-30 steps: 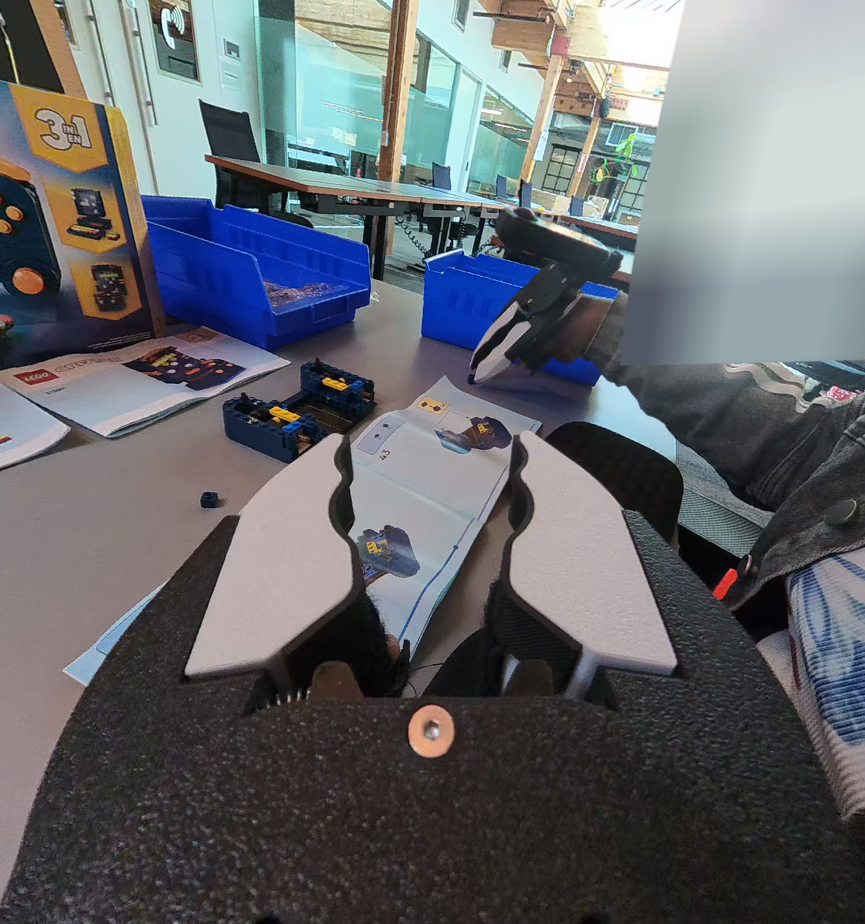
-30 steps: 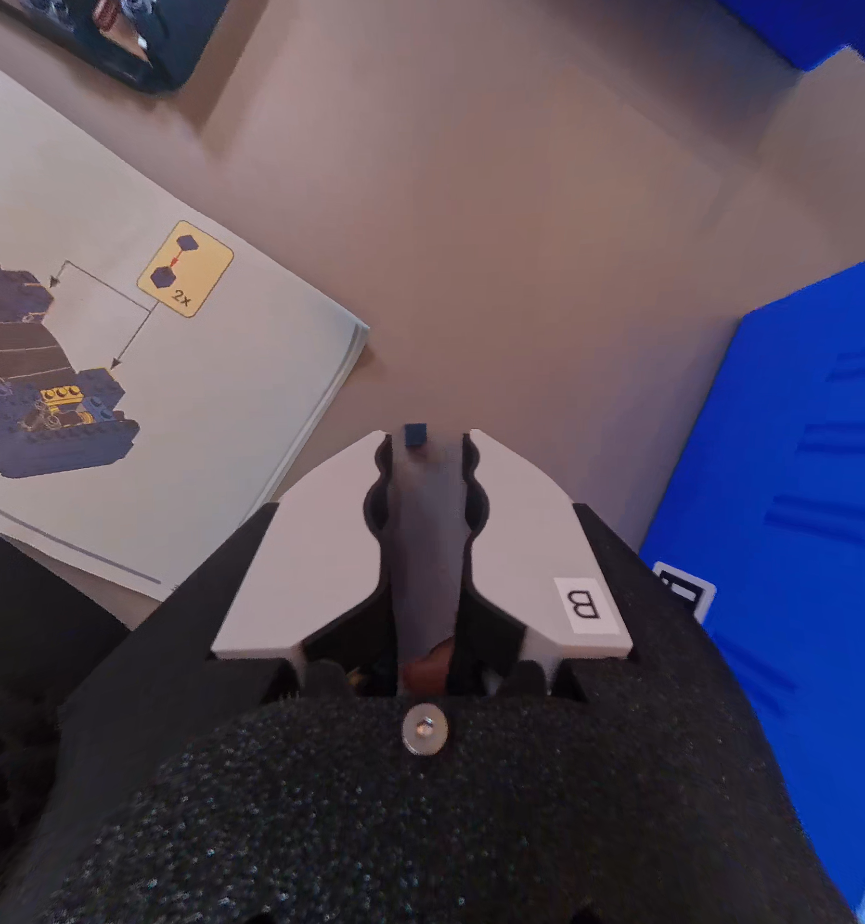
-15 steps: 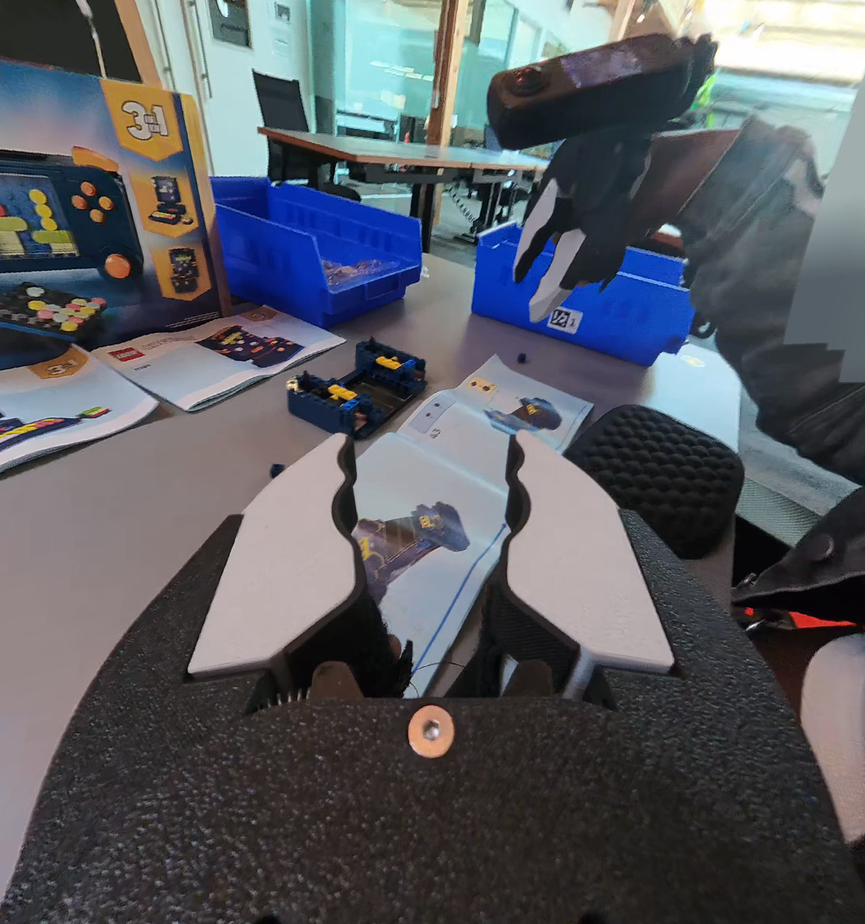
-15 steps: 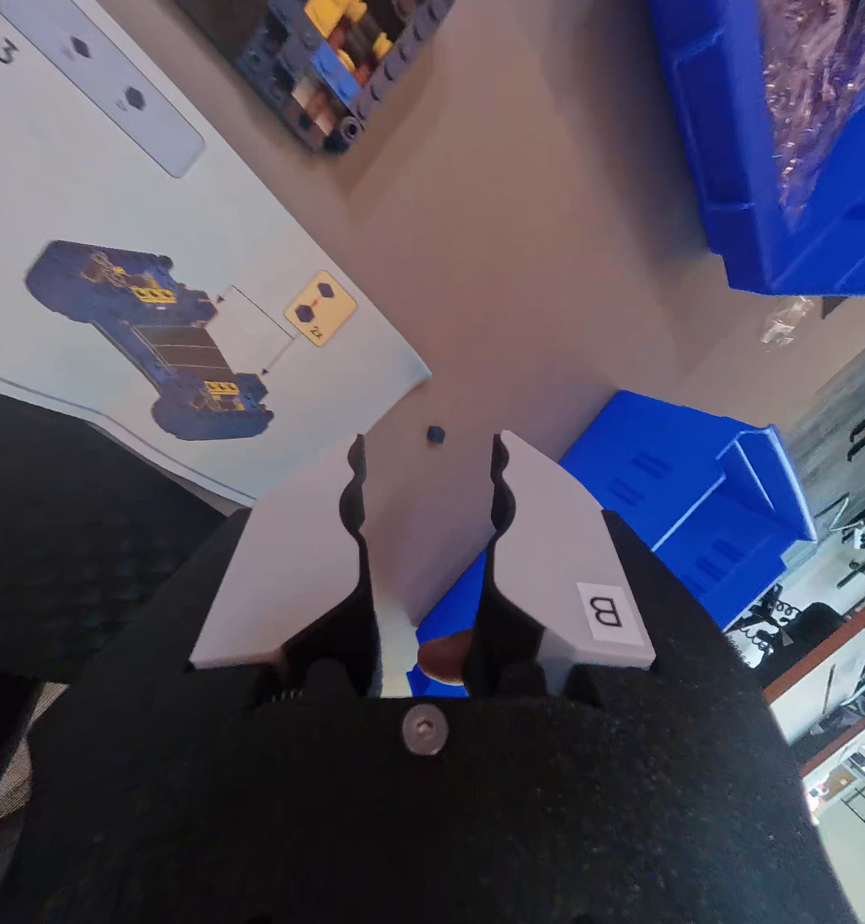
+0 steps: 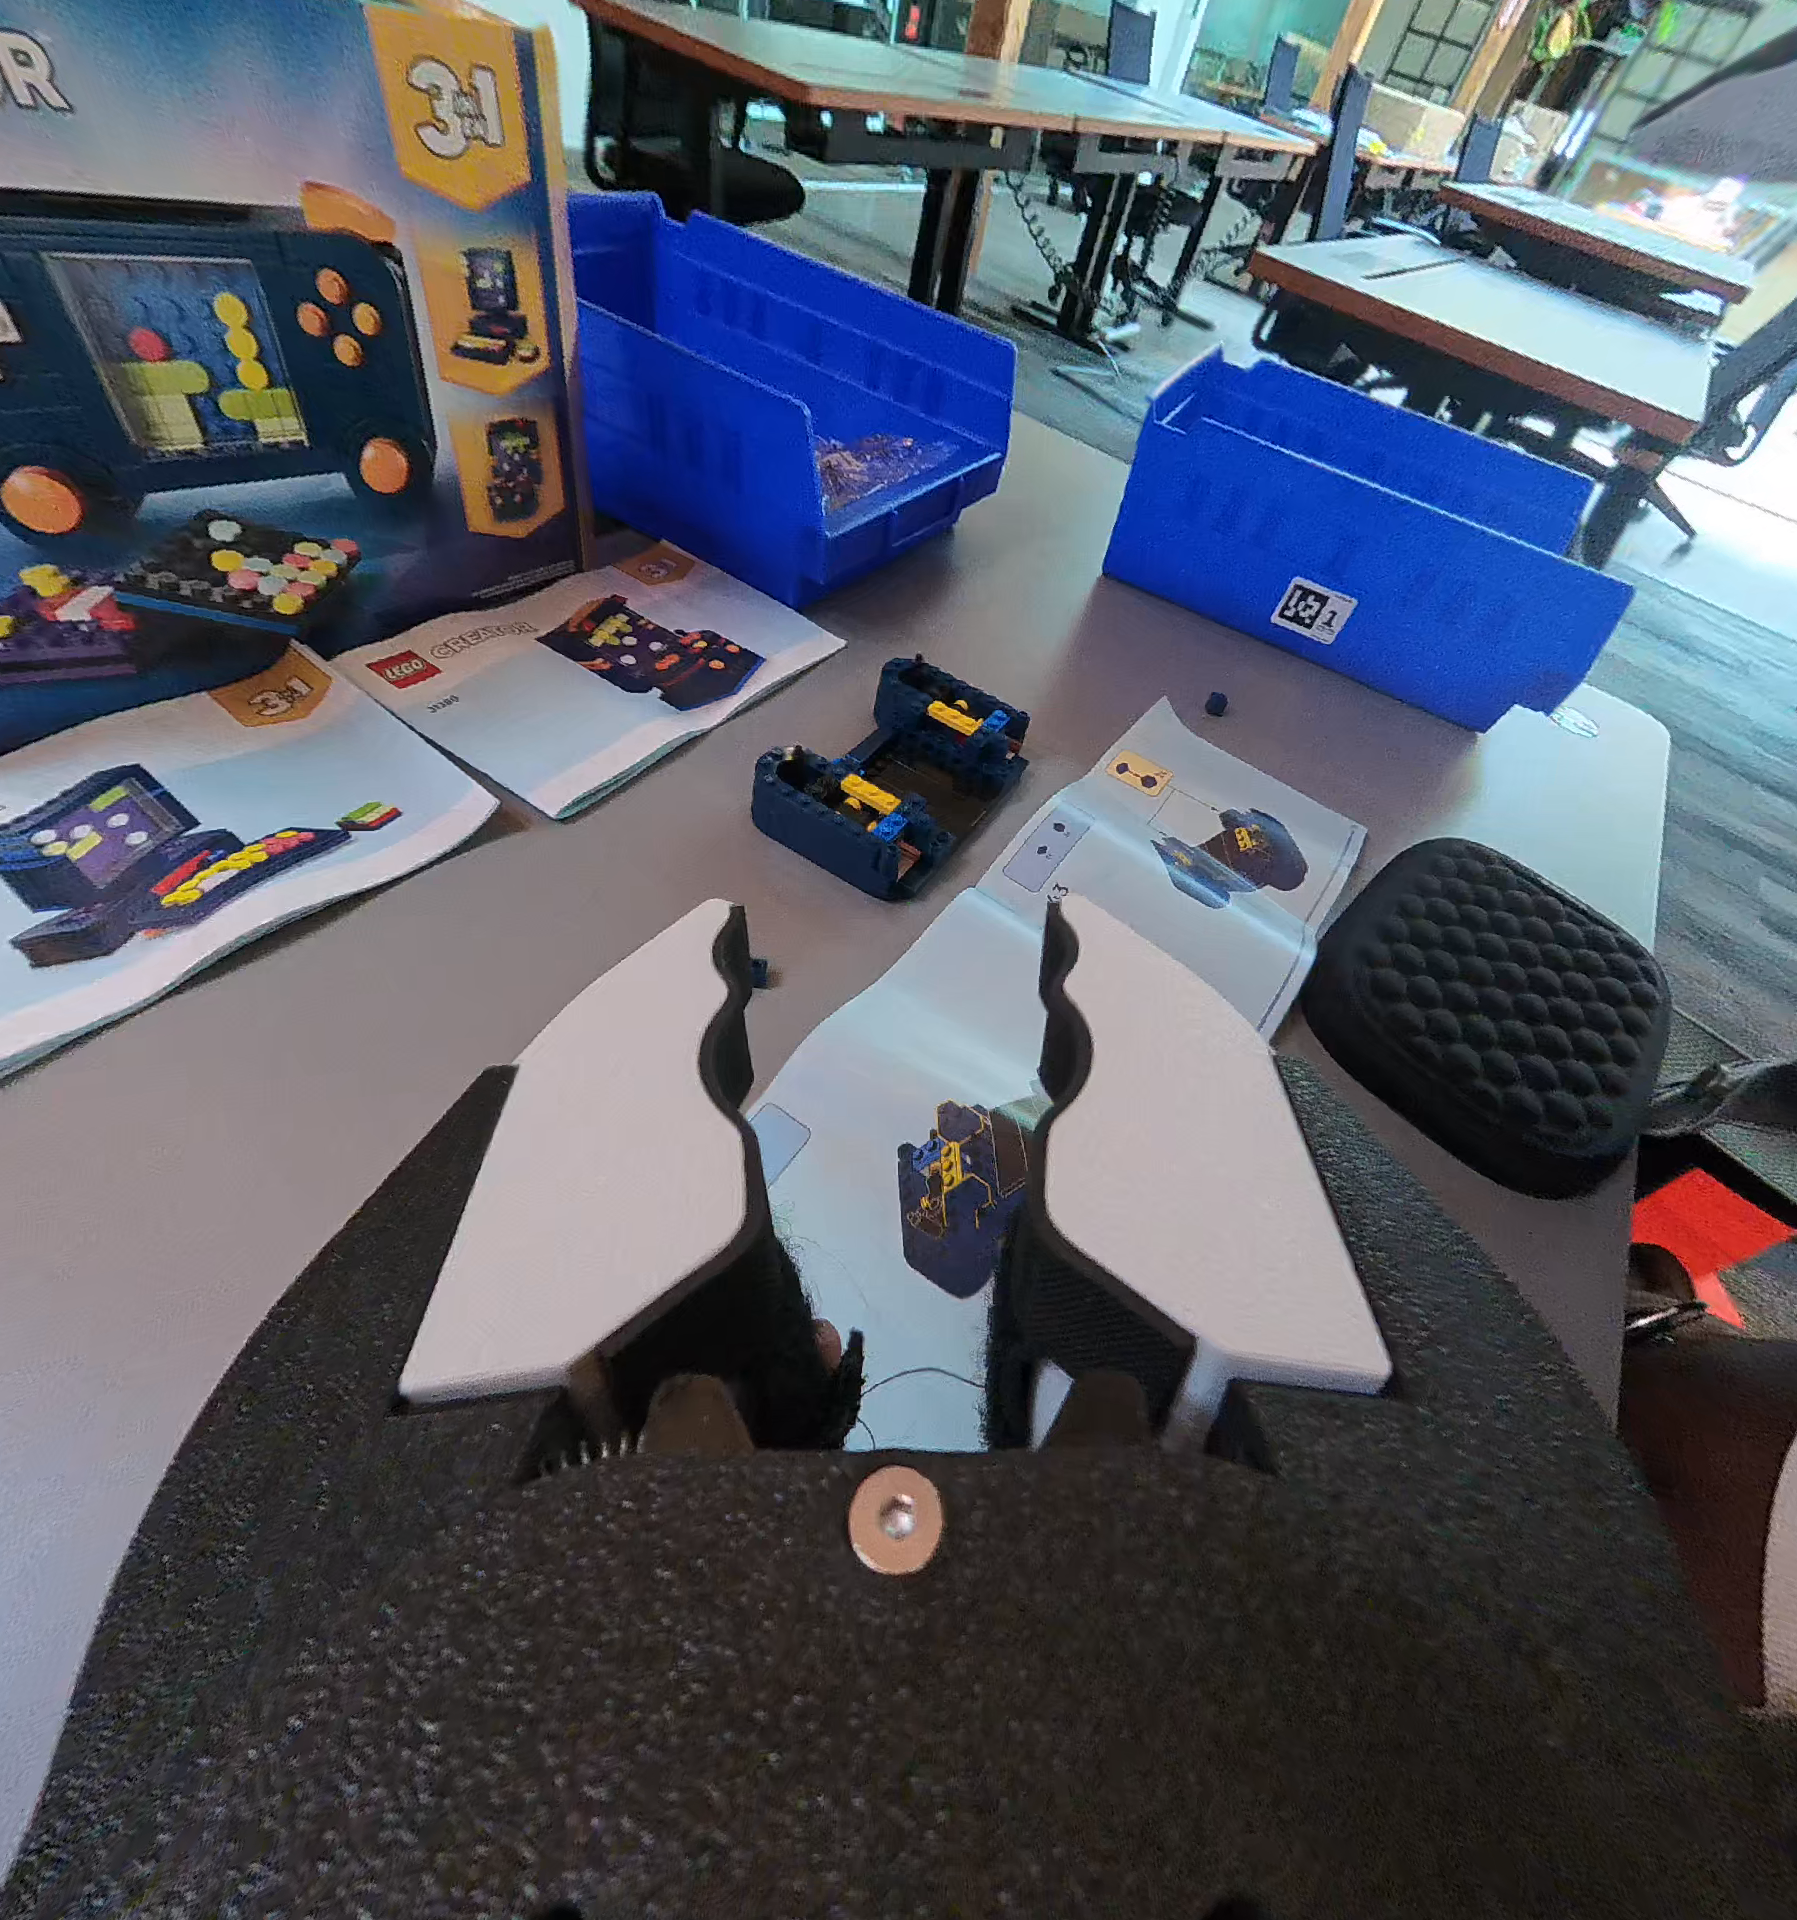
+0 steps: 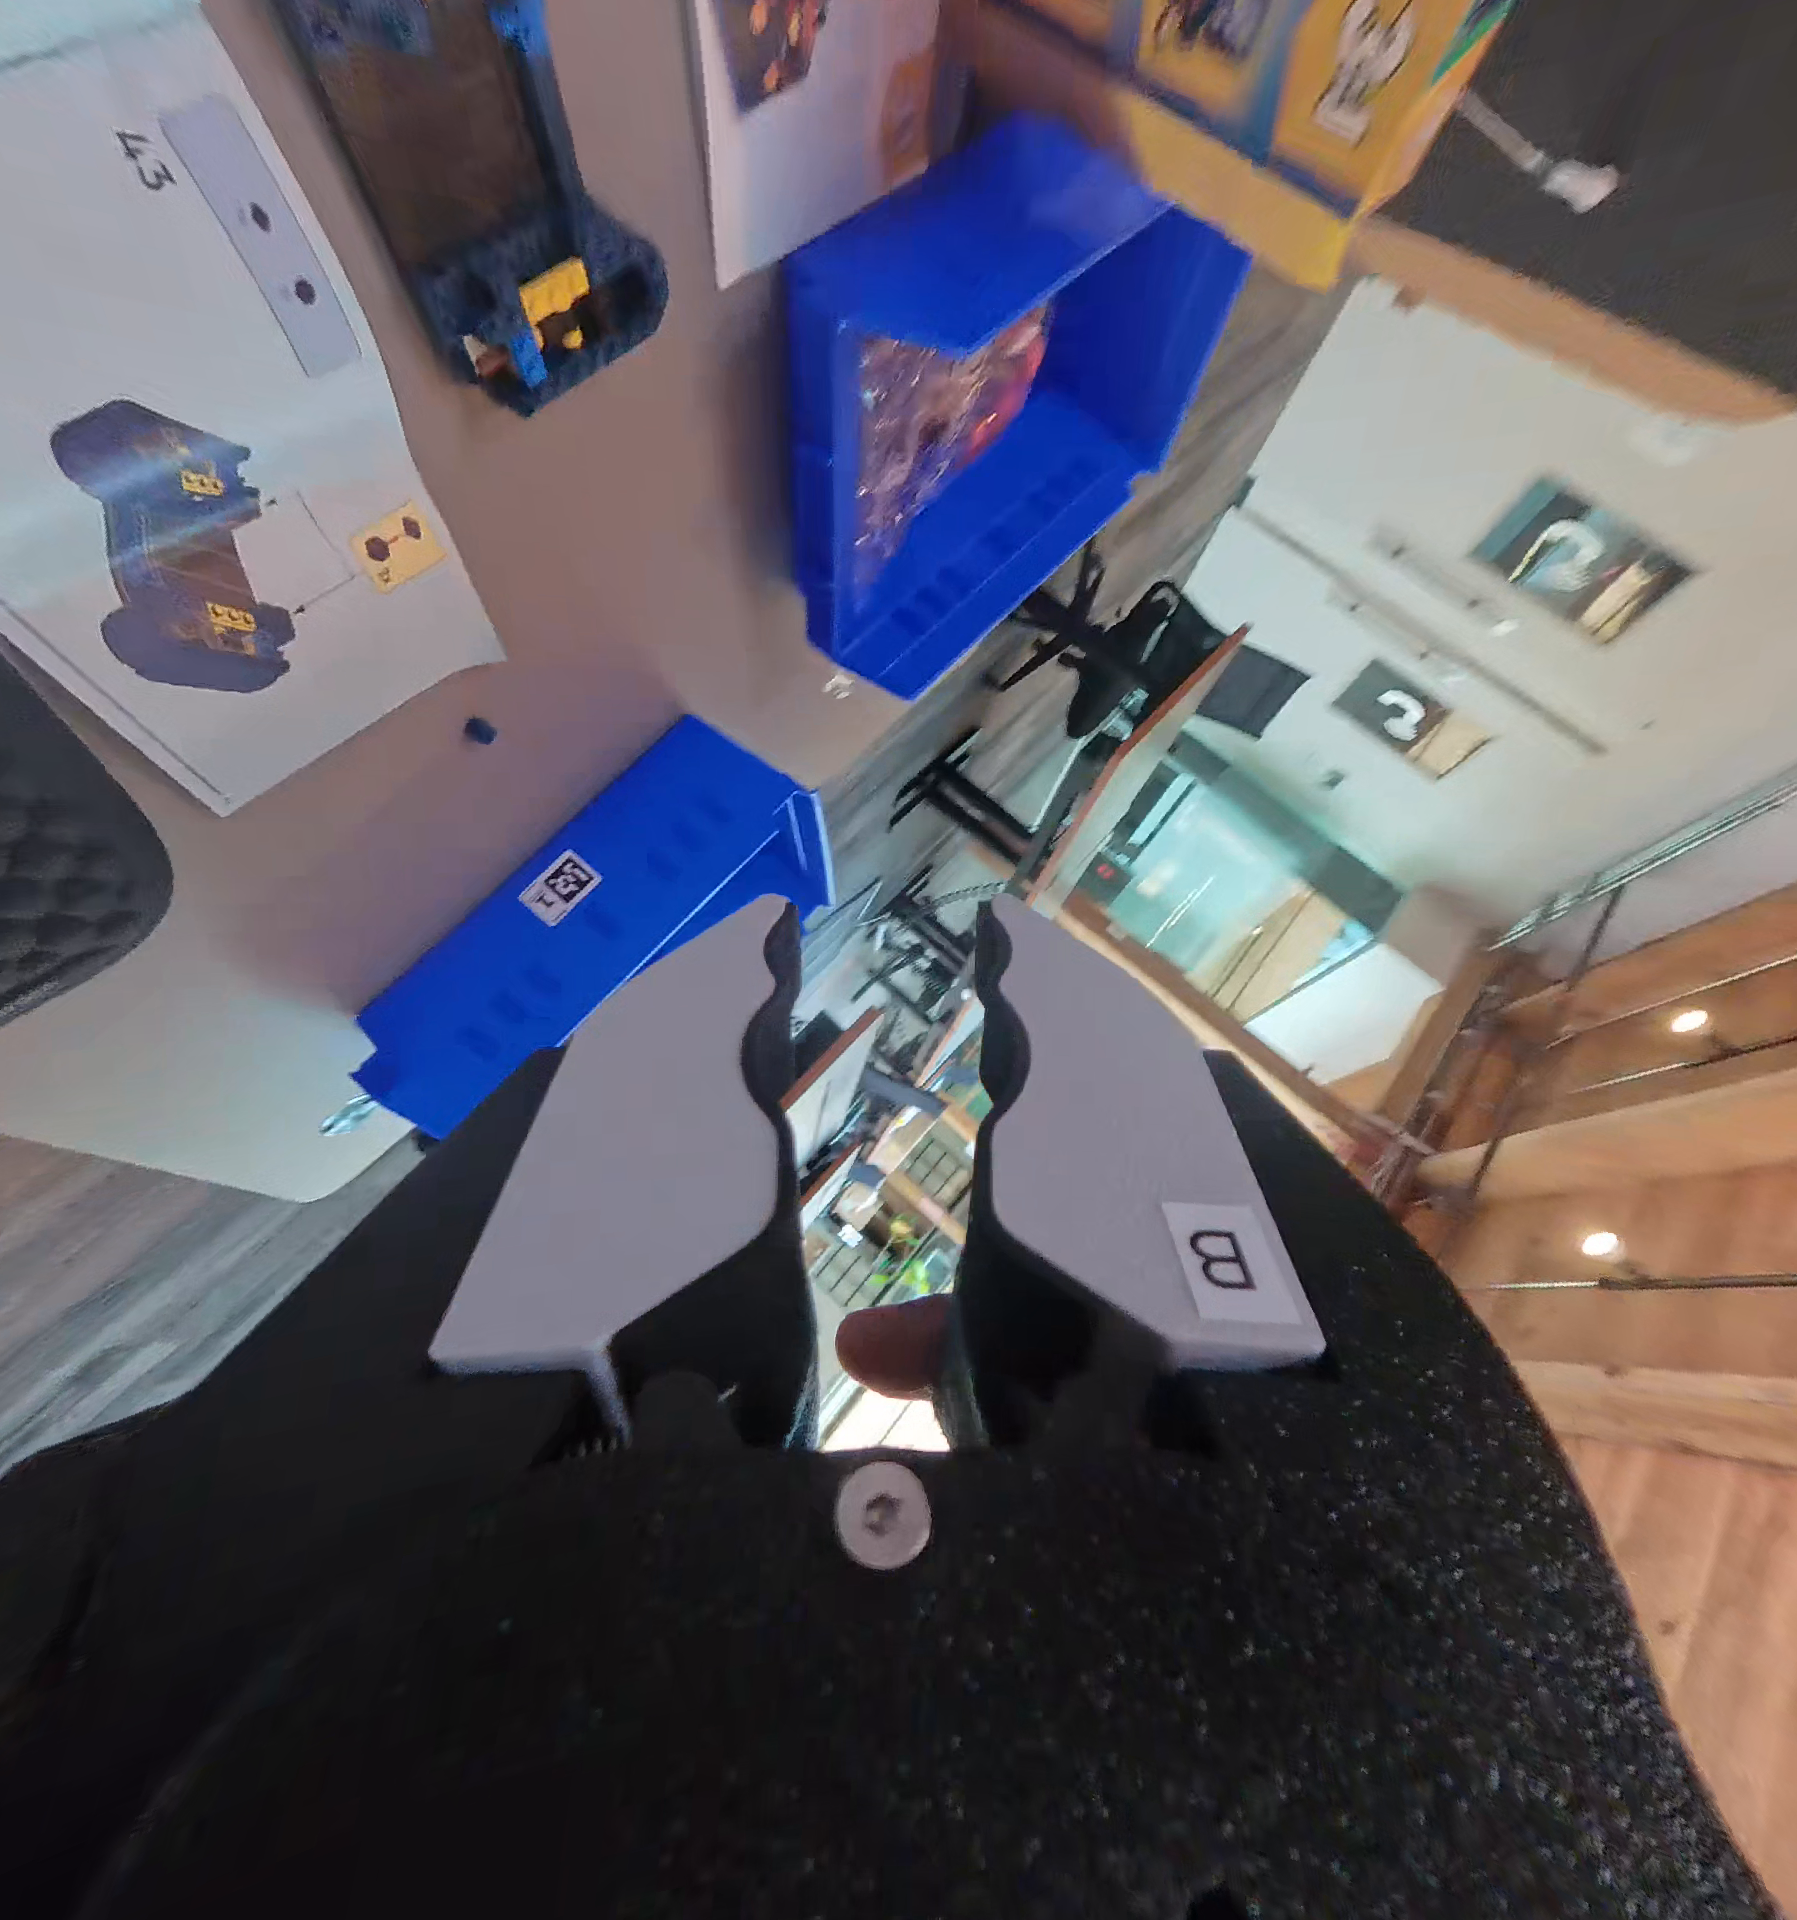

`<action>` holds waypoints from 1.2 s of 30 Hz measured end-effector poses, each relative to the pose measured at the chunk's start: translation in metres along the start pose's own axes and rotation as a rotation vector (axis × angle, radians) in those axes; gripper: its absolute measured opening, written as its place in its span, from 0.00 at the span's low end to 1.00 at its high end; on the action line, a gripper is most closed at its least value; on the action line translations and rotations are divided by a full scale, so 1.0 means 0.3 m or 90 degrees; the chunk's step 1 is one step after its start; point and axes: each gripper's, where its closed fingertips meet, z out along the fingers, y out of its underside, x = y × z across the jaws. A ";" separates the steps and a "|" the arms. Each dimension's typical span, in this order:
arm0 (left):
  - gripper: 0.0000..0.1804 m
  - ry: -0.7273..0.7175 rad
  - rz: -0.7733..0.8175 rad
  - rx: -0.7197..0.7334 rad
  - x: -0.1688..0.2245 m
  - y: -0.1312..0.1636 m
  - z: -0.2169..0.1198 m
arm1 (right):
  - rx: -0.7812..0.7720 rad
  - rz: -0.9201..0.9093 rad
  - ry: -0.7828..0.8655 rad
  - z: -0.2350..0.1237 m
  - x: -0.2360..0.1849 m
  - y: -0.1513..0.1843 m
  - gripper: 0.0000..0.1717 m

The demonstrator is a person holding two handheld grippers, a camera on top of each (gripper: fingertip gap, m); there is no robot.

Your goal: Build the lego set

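Observation:
My left gripper (image 5: 892,914) is open and empty, held low over the open instruction booklet (image 5: 1164,862) on the grey table (image 5: 250,1143). A tiny dark blue piece (image 5: 759,971) lies on the table just beside its left fingertip, not touched. A dark blue brick build (image 5: 889,784) with yellow parts sits just beyond the fingers. My right gripper (image 6: 883,914) is open and empty, raised off the table and tilted, pointing past the table edge. A second tiny dark blue piece (image 6: 478,730) lies loose between the booklet (image 6: 146,468) and the tagged blue bin (image 6: 603,935); it also shows in the left wrist view (image 5: 1216,704).
Two blue bins stand at the back (image 5: 790,416) and back right (image 5: 1361,540). A toy set box (image 5: 229,343) and two closed booklets (image 5: 582,675) are at the left. A black padded armrest (image 5: 1486,1018) sits at the table's right edge. Left tips to right tips: about 20 cm.
My right gripper was down with the tiny blue piece at its fingertips, then rose and swung away; the piece stays on the table. It has left the left wrist view. My left gripper tilted downwards.

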 end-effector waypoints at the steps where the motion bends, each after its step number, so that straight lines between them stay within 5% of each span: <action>1: 0.30 0.007 0.002 -0.010 -0.003 -0.005 0.014 | 0.006 -0.009 0.013 -0.020 0.010 -0.005 0.19; 10: 0.23 0.020 0.079 -0.211 -0.071 0.155 0.203 | -0.039 -0.077 -0.055 0.064 0.003 0.068 0.24; 14: 0.19 0.014 0.136 -0.299 -0.106 0.228 0.267 | 0.019 -0.029 -0.125 0.163 -0.038 0.071 0.26; 22: 0.15 0.018 0.145 -0.321 -0.140 0.268 0.315 | 0.377 0.232 -0.324 0.304 -0.172 -0.055 0.28; 31: 0.04 0.000 0.124 -0.335 -0.180 0.285 0.348 | 0.898 0.500 -0.481 0.164 -0.249 -0.252 0.30; 36: 0.04 0.054 0.022 -0.132 -0.081 0.092 0.324 | 1.119 0.613 -0.381 0.136 -0.203 -0.252 0.30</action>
